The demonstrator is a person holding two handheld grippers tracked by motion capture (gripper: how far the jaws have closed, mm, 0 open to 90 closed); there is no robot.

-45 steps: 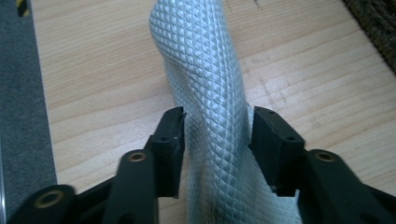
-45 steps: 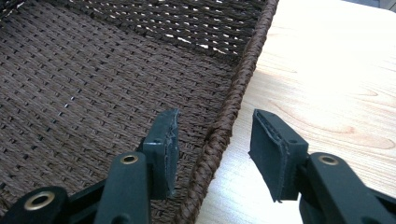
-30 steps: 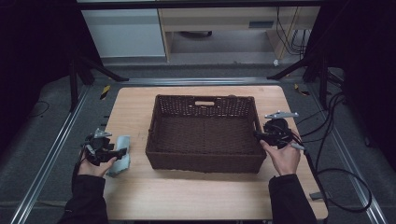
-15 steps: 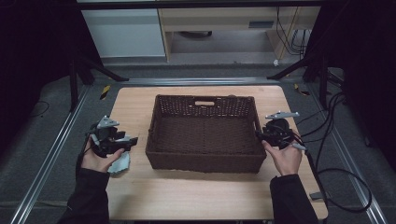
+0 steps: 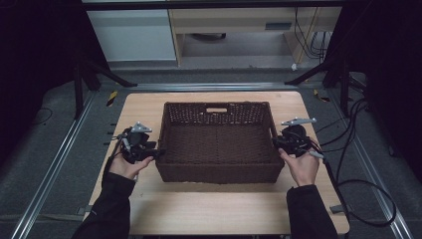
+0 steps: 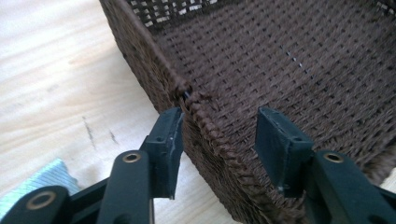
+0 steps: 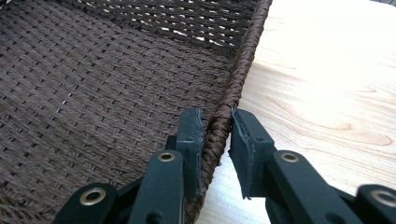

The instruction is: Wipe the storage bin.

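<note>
1. The surface [image 5: 214,209], a rectangular slab of pale wood with rounded corners and a visible grain, is seen lying between dark floor mats and metal rails.
2. A rectangular basket [image 5: 219,144] of dark brown woven fibre is set at the middle of the surface; its rim is braided like rope, its far wall is pierced by a slot handle, and its floor is closely woven. No label or writing can be read on it.
3. The right tongs [image 5: 276,143], matte black with brass-coloured rivets, are held at the right rim of the basket; their jaws have just been closing and are clenched on the braided rim [image 7: 227,109], one pad inside the wall and one outside.
4. The left tongs [image 5: 159,152] are held at the left rim; their jaws have just been closing but are released, astride the wall, the outer pad close against it and the inner pad apart.
5. A pale blue-green ribbed cloth [image 6: 35,184] is seen on the surface just beside the left tongs.
</note>
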